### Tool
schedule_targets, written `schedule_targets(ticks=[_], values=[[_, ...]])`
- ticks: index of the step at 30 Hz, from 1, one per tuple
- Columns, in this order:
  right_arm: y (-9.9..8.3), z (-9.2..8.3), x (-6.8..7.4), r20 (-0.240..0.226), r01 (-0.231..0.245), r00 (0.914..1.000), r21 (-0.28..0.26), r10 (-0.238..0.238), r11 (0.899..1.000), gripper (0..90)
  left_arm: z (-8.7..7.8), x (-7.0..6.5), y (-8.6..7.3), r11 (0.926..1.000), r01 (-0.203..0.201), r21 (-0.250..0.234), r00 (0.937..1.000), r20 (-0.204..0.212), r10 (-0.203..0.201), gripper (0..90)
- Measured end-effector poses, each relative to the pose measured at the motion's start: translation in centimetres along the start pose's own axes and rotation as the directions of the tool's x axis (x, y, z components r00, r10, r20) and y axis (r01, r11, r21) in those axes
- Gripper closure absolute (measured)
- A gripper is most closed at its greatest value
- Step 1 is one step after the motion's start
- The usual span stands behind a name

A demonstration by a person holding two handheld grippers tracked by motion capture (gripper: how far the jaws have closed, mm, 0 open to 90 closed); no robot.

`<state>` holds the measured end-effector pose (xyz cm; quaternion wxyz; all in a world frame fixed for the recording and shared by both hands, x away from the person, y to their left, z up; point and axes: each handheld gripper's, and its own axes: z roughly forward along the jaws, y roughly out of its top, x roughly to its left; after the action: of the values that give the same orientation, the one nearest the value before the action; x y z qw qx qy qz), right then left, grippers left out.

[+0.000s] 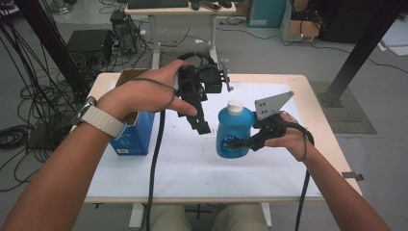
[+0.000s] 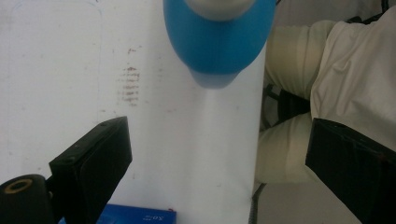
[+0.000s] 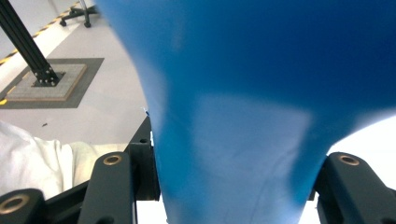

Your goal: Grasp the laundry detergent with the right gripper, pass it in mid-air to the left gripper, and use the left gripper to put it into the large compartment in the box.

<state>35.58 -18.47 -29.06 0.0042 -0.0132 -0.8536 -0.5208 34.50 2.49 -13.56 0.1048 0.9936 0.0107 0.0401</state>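
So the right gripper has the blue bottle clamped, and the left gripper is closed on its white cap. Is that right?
Not quite. The right gripper does clamp the blue bottle, but the left gripper is open and empty, held beside the bottle and clear of the white cap. The left gripper view shows its jaws wide apart with nothing between them.

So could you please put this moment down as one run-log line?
right claw: shut on blue plastic bottle with white cap | left claw: open, beside bottle | blue cardboard box: on table, untouched
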Motion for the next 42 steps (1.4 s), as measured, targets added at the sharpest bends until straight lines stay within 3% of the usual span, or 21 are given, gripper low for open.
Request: schedule_targets(ticks=[16, 42], values=[[0.0, 2.0, -0.4, -0.026, 0.024, 0.9994, 0.038, -0.023, 0.999, 43.6, 0.7, 0.3, 0.5, 1.0000, -0.003, 0.000, 0.9999, 0.011, 0.003, 7.1], [0.1, 3.2, -0.5, -0.042, 0.025, 0.9989, 0.053, -0.023, 0.998, 43.6, 1.5, 0.6, 1.8, 0.9997, -0.022, 0.005, 0.9996, 0.016, 0.022, 7.1]])
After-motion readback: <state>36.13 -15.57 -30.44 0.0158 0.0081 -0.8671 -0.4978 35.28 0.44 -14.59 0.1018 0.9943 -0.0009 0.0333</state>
